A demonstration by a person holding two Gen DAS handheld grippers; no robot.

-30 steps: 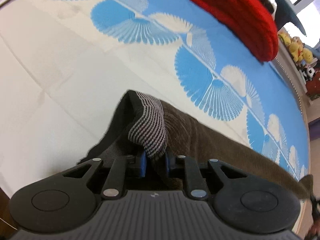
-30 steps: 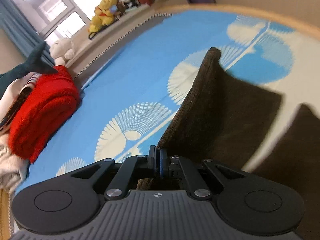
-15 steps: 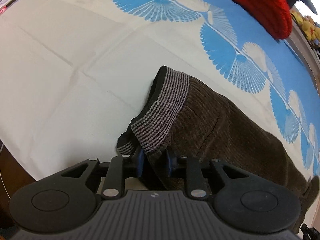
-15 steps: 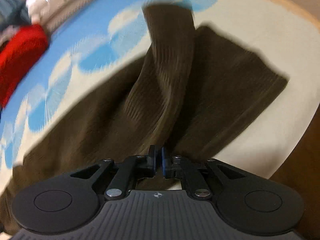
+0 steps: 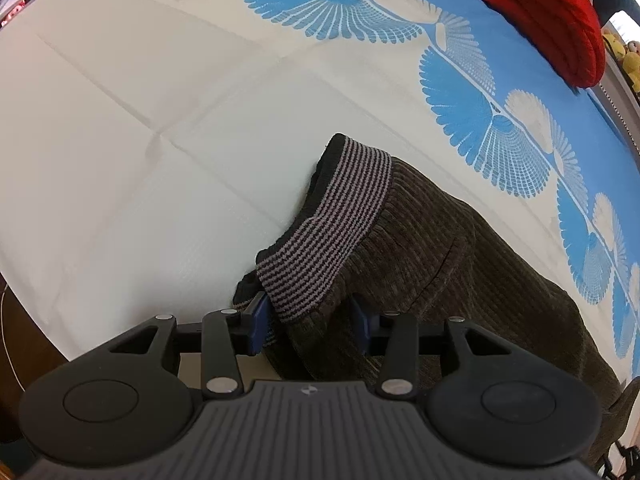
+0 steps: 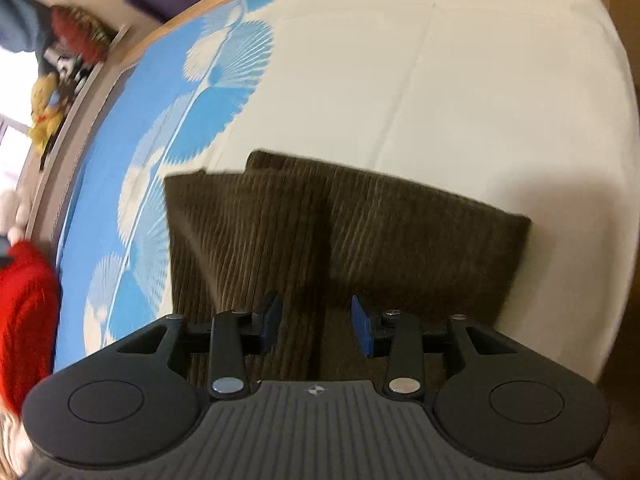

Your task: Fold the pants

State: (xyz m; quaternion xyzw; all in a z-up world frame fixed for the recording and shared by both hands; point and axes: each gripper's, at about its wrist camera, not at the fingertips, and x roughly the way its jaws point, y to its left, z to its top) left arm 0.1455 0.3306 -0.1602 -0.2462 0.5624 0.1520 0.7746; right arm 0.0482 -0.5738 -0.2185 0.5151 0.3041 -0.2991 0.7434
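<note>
While its jaws are opening, the left hand-held gripper (image 5: 308,322) points steeply down at the waist end of the pants (image 5: 460,264), and a fold of brown corduroy just under the striped waistband (image 5: 328,232) lies between the blue pads (image 5: 256,320), which no longer press on it. That grey-and-black ribbed waistband is turned up and stands a little off the bed, curling away from the left hand-held gripper; the rest of the pants runs off to the right of it, flat on the sheet (image 5: 140,140). Beyond the waistband the sheet is cream with fold creases, and farther still it turns blue with white fan shapes. A red knitted blanket (image 5: 540,12) lies well apart from the pants, at the far right of the bed.

The right hand-held gripper (image 6: 316,328) is also opening its jaws; corduroy of the leg end (image 6: 340,220) lies under and between the spread pads, not pinched. Ahead of this gripper the two legs lie one over the other, with their hems nearly matched on the cream part of the sheet. To the left of the legs, plush toys (image 6: 44,116) sit on a ledge past the bed's edge.
</note>
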